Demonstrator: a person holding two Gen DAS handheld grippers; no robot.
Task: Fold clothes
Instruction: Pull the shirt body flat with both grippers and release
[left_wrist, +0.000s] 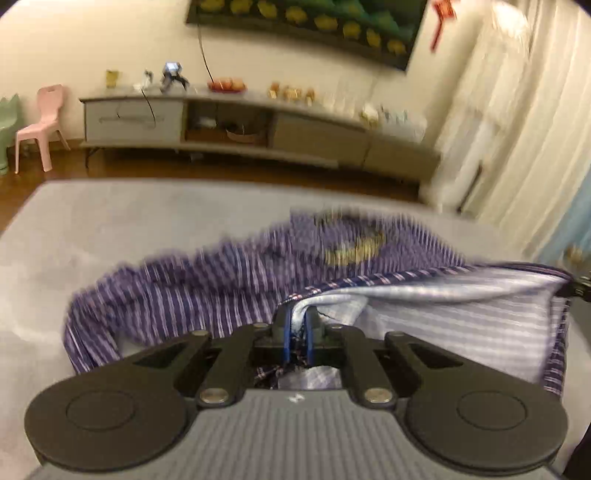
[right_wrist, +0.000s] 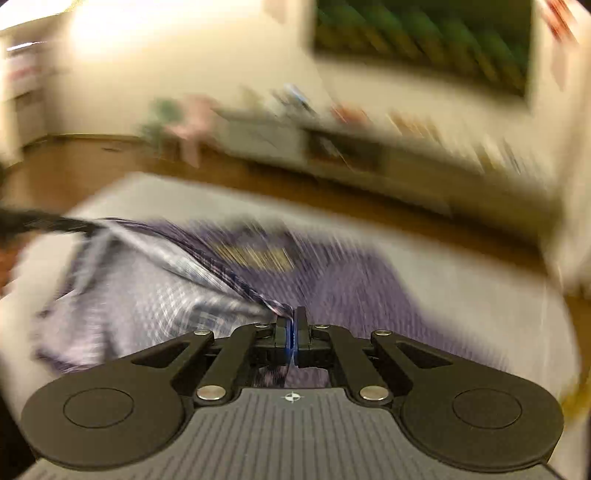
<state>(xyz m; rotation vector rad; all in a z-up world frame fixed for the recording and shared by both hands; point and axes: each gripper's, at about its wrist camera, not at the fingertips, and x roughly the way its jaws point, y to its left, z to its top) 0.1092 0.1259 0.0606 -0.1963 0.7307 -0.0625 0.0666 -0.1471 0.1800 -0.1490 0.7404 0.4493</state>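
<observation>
A purple and white striped shirt (left_wrist: 207, 291) with a yellow print lies partly on a grey surface (left_wrist: 129, 221). Its near edge is lifted, showing the pale inside (left_wrist: 461, 325). My left gripper (left_wrist: 298, 317) is shut on that lifted hem. My right gripper (right_wrist: 293, 325) is shut on the other corner of the same hem; the shirt (right_wrist: 351, 288) spreads ahead of it. The hem stretches between the two grippers. The right gripper's tip shows at the right edge of the left wrist view (left_wrist: 580, 290). The left gripper shows at the left edge of the right wrist view (right_wrist: 33, 225). Both views are motion-blurred.
Beyond the grey surface is a wooden floor (left_wrist: 221, 170) and a long low cabinet (left_wrist: 258, 125) with small items on top. A pink child's chair (left_wrist: 42, 122) stands at the far left. White curtains (left_wrist: 517, 129) hang at the right. A dark picture (left_wrist: 314, 22) hangs on the wall.
</observation>
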